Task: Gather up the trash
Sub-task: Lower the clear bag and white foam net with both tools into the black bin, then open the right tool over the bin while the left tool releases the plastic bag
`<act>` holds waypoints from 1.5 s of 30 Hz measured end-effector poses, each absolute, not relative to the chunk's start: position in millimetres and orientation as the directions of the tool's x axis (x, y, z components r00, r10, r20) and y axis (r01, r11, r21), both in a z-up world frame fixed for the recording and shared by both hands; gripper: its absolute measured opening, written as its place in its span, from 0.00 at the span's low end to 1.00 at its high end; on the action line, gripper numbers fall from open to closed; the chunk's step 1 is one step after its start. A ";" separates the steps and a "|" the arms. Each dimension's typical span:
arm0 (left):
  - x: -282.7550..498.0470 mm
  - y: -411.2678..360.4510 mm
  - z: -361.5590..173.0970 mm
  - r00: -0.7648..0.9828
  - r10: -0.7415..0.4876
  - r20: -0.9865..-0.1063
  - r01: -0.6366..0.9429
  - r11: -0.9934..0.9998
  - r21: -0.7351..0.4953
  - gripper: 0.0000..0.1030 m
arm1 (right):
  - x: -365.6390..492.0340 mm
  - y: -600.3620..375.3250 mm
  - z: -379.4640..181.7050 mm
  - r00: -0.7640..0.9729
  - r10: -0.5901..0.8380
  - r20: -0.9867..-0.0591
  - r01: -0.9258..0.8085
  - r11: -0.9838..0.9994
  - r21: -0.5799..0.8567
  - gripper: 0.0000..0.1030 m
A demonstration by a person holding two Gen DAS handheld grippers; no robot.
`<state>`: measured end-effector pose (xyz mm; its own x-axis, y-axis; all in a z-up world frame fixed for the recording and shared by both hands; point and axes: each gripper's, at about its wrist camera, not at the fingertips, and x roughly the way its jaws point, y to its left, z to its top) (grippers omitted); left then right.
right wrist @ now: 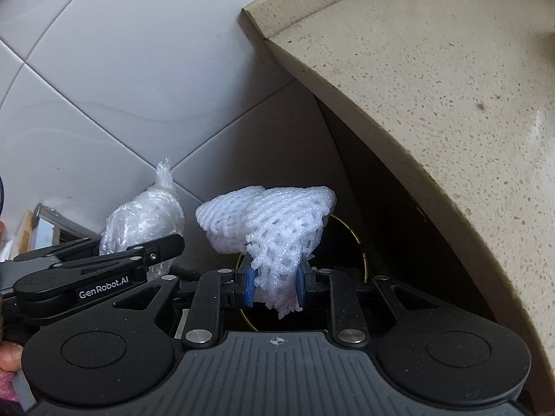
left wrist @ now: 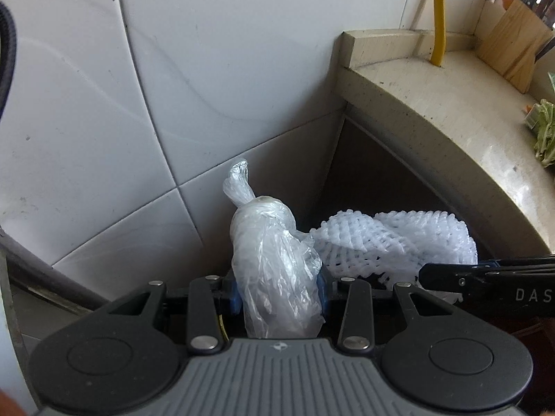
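A crumpled clear plastic bag (left wrist: 275, 260), thin and glossy, is twisted to a knotted tuft at its top and bulges below into a soft upright bundle. Beside it is a white foam fruit net (right wrist: 270, 232), a springy lattice of small diamond holes, folded over on itself with a frayed end hanging down. The two pieces of trash touch each other in the left wrist view.

Behind them runs a wall of large glossy white tiles (left wrist: 166, 79) with thin grey grout lines and faint wavy veining. To the right a speckled beige stone countertop (right wrist: 433, 97) curves overhead with a rounded edge, and the space beneath it is dark. On the counter stand a yellow hose (left wrist: 438, 17), a wooden knife block (left wrist: 513, 41) and some green vegetable scraps (left wrist: 544, 131).

The left gripper (left wrist: 279, 293) is closed on the lower part of the plastic bag, its blue pads pressed into the film on both sides. The right gripper (right wrist: 274, 286) is clamped on the hanging end of the foam net, blue pads narrowly apart with the mesh squeezed between them. Both bundles are held up in front of the tiled corner, just beside the counter's edge.
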<state>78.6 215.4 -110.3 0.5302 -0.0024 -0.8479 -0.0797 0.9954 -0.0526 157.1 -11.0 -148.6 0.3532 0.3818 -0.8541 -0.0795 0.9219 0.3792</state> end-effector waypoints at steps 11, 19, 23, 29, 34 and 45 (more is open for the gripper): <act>88.2 213.0 -122.3 0.478 0.032 -0.878 -0.080 0.997 -0.008 0.36 | 163.1 -4.3 -149.0 0.329 0.368 -0.870 -0.086 0.929 0.360 0.28; 93.8 211.3 -126.6 0.462 0.028 -0.887 -0.069 0.998 -0.004 0.39 | 167.0 -4.9 -151.1 0.303 0.344 -0.889 -0.064 0.938 0.341 0.32; 100.3 209.5 -130.5 0.447 0.036 -0.894 -0.062 0.998 0.009 0.42 | 169.8 -2.1 -152.4 0.295 0.338 -0.894 -0.059 0.940 0.336 0.34; 109.2 207.1 -136.7 0.420 0.051 -0.906 -0.057 0.998 0.030 0.51 | 177.0 4.2 -157.2 0.286 0.328 -0.900 -0.043 0.943 0.330 0.38; 110.4 209.0 -137.7 0.416 0.054 -0.908 -0.064 0.998 0.030 0.56 | 180.6 10.9 -156.9 0.281 0.340 -0.898 -0.048 0.939 0.340 0.41; 111.9 211.8 -139.3 0.393 0.051 -0.918 -0.085 0.996 0.018 0.62 | 188.2 11.0 -163.5 0.280 0.346 -0.896 -0.043 0.937 0.348 0.54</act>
<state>111.9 211.8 -139.3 0.3932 0.0506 -0.9181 -0.0852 0.9962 0.0184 188.2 11.0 -163.5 0.2800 0.3456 -0.8956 -0.0427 0.9365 0.3480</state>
